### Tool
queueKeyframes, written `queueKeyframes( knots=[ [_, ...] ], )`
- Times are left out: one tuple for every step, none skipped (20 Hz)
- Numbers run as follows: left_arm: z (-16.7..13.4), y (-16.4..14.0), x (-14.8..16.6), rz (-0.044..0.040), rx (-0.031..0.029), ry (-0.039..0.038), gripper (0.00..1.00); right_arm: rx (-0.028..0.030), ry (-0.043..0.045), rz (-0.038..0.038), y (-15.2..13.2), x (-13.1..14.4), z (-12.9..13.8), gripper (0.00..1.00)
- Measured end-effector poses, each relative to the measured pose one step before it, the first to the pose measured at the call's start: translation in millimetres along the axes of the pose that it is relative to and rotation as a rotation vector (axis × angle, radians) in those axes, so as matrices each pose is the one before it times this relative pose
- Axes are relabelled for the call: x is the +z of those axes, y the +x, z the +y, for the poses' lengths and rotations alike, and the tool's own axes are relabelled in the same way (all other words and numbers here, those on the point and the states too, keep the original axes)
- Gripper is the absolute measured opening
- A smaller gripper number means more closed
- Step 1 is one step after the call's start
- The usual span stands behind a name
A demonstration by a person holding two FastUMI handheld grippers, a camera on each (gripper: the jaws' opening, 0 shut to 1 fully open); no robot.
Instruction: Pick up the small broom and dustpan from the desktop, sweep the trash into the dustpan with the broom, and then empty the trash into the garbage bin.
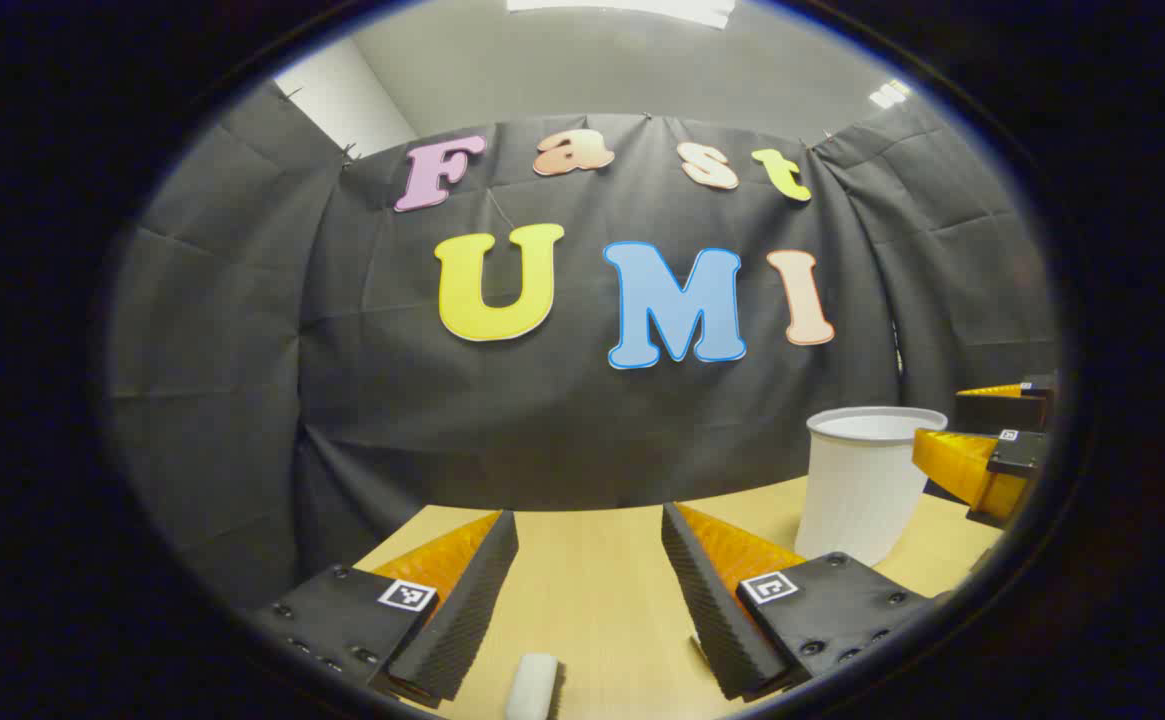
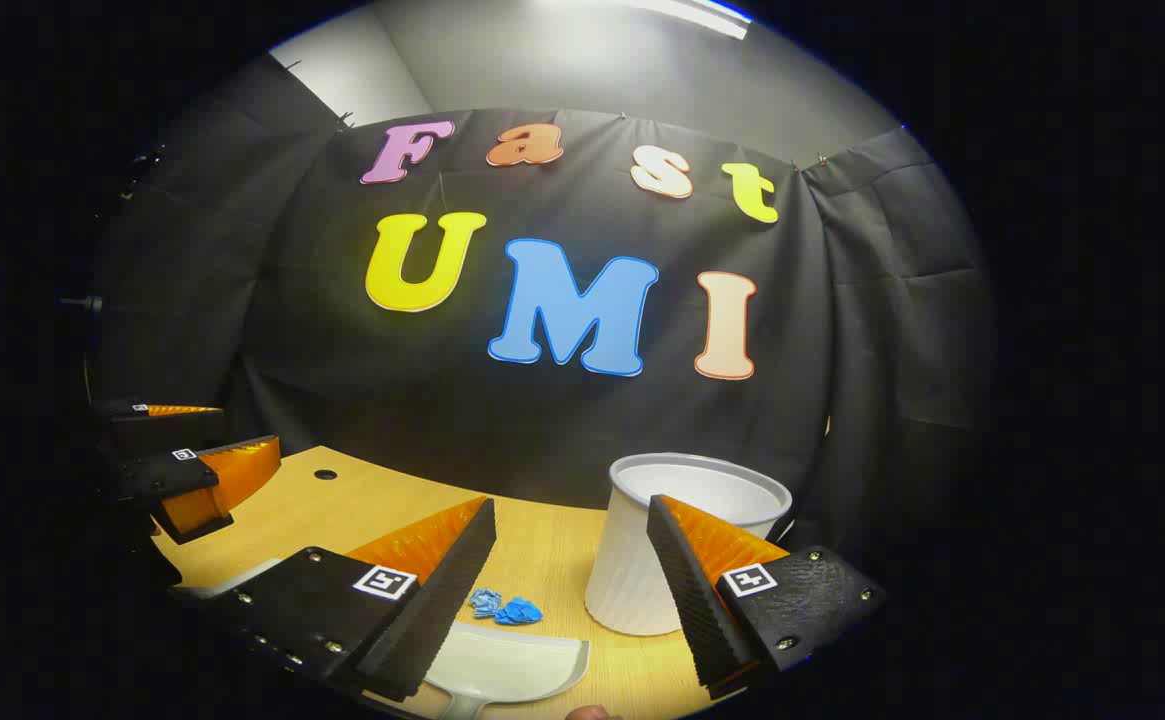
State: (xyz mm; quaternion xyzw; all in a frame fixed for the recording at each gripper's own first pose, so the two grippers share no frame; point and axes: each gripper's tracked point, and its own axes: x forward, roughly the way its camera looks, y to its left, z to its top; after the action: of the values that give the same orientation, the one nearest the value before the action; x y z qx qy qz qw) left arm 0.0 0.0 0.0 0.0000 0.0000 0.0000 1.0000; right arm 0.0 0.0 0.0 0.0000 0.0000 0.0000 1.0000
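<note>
Left gripper view: left claw [image 1: 590, 590] open, nothing between its fingers, hanging over the wooden tabletop [image 1: 592, 560]. White ribbed garbage bin [image 1: 867, 480] stands upright on the tabletop ahead and to the right of the claw; inside cannot be seen from this angle. A small white rounded piece [image 1: 532, 685] lies on the tabletop just below the claw's gap, likely a handle, cannot tell of which tool. Right claw [image 1: 992, 430] shows just right of the bin, fingers apart. Black cloth wall behind the bin, grey ceiling with a light strip above.

Right gripper view: right claw [image 2: 572, 590] open, empty. Garbage bin [image 2: 687, 540] stands just ahead, partly behind the claw's right finger; contents not visible. White dustpan [image 2: 512, 665] lies flat on the tabletop [image 2: 342, 510] left of the bin, under the claw's gap. Blue crumpled trash [image 2: 507, 608] sits on the tabletop just beyond the dustpan's edge, left of the bin. Left claw [image 2: 192, 450] far left of the bin, fingers apart.
</note>
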Motion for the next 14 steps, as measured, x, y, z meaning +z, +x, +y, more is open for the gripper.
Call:
queueKeyframes(
  knots=[
    [0.00,3.15,0.27,-0.00170,-0.00603,0.00545,0.99,-0.00958,0.00721,0.00381,-0.55,-1.50,0.70,0.96],
    [0.91,2.33,-1.03,0.00331,-0.00860,0.00778,0.99,-0.00697,0.00496,0.01107,0.80,-4.64,1.19,0.96],
    [1.07,2.84,-1.60,0.00374,-0.00796,0.00627,0.99,-0.00544,0.00307,0.01171,1.26,-2.40,0.83,0.96],
    [2.07,2.01,-1.20,0.00251,-0.00506,0.00367,0.99,-0.00245,0.00477,0.00711,1.05,-1.53,1.62,0.96],
    [0.84,0.53,-0.60,0.00350,-0.00143,0.00225,0.95,-0.00229,0.00669,-0.00085,0.39,0.76,1.51,0.96],
    [1.12,1.35,-0.18,-0.00004,-0.00288,-0.00173,0.95,-0.00156,0.00510,-0.00029,-0.81,0.35,1.72,0.95],
    [0.83,-0.23,-1.23,0.00056,-0.00202,-0.00478,0.95,-0.00117,0.00357,0.00269,0.83,0.13,1.25,0.96],
    [0.32,0.93,-2.61,0.00502,-0.00428,-0.00510,0.95,0.00039,0.00451,0.00535,0.45,-1.20,1.15,0.96],
    [-0.04,0.13,-2.63,0.00447,-0.00617,-0.00311,0.95,0.00381,0.00296,0.00631,0.88,-0.19,3.08,0.96],
    [-0.08,-0.18,-1.53,0.00197,-0.00474,0.00182,0.99,0.00296,-0.00104,0.00427,-0.10,-1.44,2.30,0.96],
    [0.63,0.24,-0.30,0.00318,-0.00509,0.00566,0.99,0.00265,-0.00406,0.00551,-0.12,-1.12,1.78,0.96],
    [0.35,-0.30,-1.89,0.00166,-0.00270,0.00614,0.99,0.00171,-0.00648,0.00701,-0.62,-2.65,2.21,0.96],
    [0.47,-0.52,-1.92,0.00130,-0.00512,0.00160,0.95,-0.00071,-0.00680,0.00752,-0.65,-1.70,0.65,0.96],
    [-0.43,0.70,-1.20,0.00293,-0.00508,-0.00265,0.99,-0.00312,-0.00521,0.00475,-0.13,-1.26,-0.27,0.96]
  ],
)
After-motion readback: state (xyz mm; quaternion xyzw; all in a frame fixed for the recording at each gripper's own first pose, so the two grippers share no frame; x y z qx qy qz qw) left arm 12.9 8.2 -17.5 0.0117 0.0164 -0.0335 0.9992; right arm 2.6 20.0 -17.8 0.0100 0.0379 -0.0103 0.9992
